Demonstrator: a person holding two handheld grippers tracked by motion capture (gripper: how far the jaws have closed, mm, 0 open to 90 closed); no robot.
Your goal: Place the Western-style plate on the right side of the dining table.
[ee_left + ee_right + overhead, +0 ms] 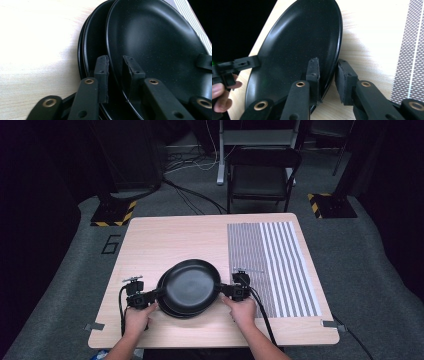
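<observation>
A black plate (190, 285) sits offset on top of a second black plate (175, 312) on the wooden table (165, 240). My left gripper (152, 296) meets its left rim and my right gripper (225, 290) its right rim. In the left gripper view, the gripper (116, 67) has one jaw inside the top plate (155, 42) and one outside the rim, above the lower plate (93, 45). The right gripper (325, 68) clamps the same plate (297, 42) the same way. Across the plate, the left gripper (237, 65) appears with a hand behind it.
A grey and white striped mat (272, 265) covers the table's right side, just right of my right gripper. A black folding chair (262, 175) stands beyond the far edge. Bare wood lies behind and left of the plates.
</observation>
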